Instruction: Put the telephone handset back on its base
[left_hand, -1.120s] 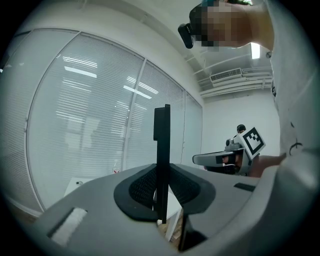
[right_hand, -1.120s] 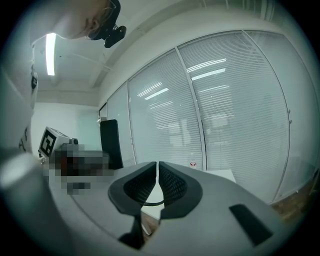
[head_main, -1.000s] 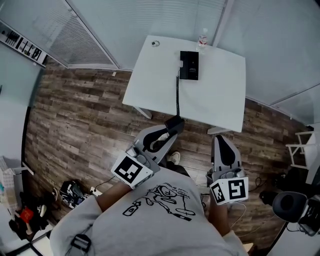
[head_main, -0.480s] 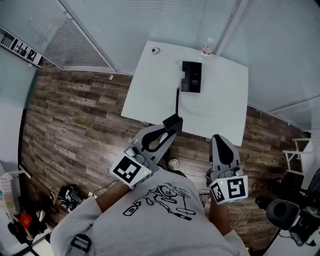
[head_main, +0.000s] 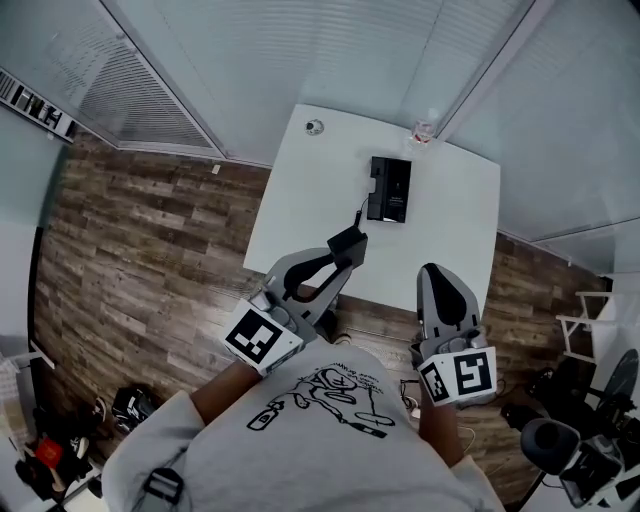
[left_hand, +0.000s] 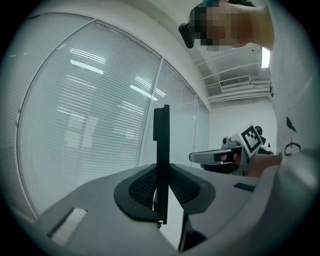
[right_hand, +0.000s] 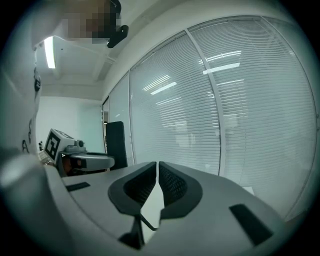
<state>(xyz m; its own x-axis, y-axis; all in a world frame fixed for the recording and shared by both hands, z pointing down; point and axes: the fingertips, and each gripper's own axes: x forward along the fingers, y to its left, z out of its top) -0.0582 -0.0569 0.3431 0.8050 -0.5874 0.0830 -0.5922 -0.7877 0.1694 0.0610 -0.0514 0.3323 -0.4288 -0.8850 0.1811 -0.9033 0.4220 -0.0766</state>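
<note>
My left gripper (head_main: 338, 265) and right gripper (head_main: 441, 272) have smooth grey shells. The pads (right_hand: 173, 185) are black and bumpy. Each carries a white cube (head_main: 262, 339) with black squares. I wear a grey T-shirt (head_main: 300, 450) with a black drawing (head_main: 325, 398).

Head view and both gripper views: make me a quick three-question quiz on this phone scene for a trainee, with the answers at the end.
1. True or false: the handset rests on its base.
2. What does the right gripper hold? A the handset, B the base, C nothing.
3. Fill in: the ___ gripper is shut on the handset.

Key: 1 false; 2 C, its jaws are together with nothing between them; 3 left gripper.
</note>
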